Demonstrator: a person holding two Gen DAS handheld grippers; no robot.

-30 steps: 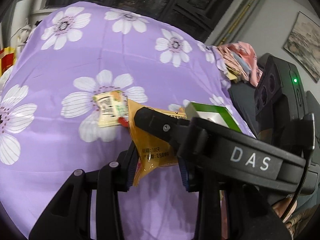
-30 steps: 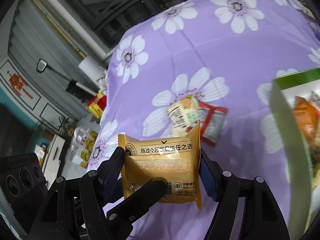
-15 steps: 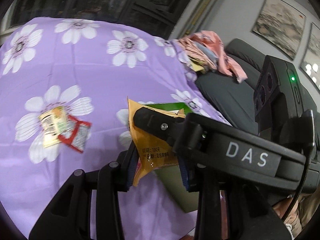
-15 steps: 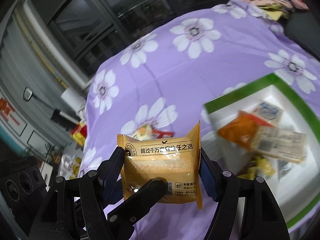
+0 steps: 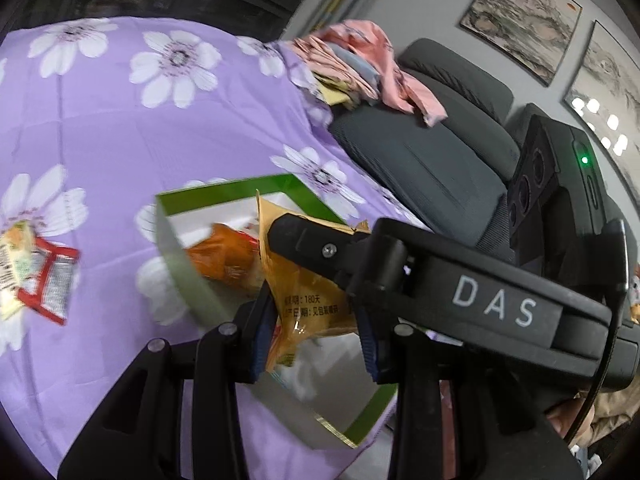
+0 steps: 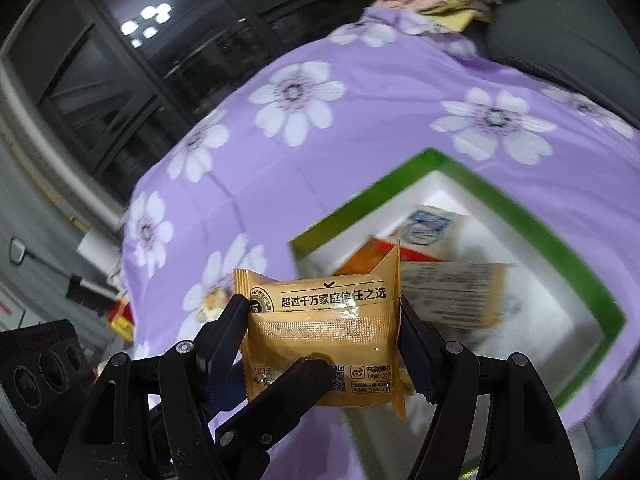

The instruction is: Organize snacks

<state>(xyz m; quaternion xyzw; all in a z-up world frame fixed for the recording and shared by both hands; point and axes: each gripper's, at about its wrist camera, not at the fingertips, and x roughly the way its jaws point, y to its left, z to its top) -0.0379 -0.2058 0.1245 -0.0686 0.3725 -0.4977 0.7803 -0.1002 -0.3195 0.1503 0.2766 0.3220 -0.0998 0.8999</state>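
- Both grippers carry one golden snack packet (image 6: 320, 336) between them. The right gripper (image 6: 324, 344) clamps it broadside across its width, and the left gripper (image 5: 312, 316) pinches the same packet (image 5: 304, 280) edge-on, apparently so the soft pouch does not flop in carriage.
- The left gripper's finger shows at 7 o'clock in the right wrist view, crossing under the packet's printed face. The right gripper's body, lettered DAS, lies at 4 o'clock in the left wrist view. The two tools thus stand crosswise to each other.
- The green-rimmed box (image 6: 532, 220), white inside, sits on the purple flowered surface (image 6: 360, 120) at 3 o'clock of the packet. It holds several wrapped snacks, so it is judged to be the collecting place.
- The packet hangs over the box's near corner, not yet set down.
- Two loose snacks, a yellow-green packet (image 5: 12, 264) on a red-edged silver sachet (image 5: 52, 280), lie at 9 o'clock on the surface, well apart from the box and unsorted.
- Both grippers tilt downward toward the box.
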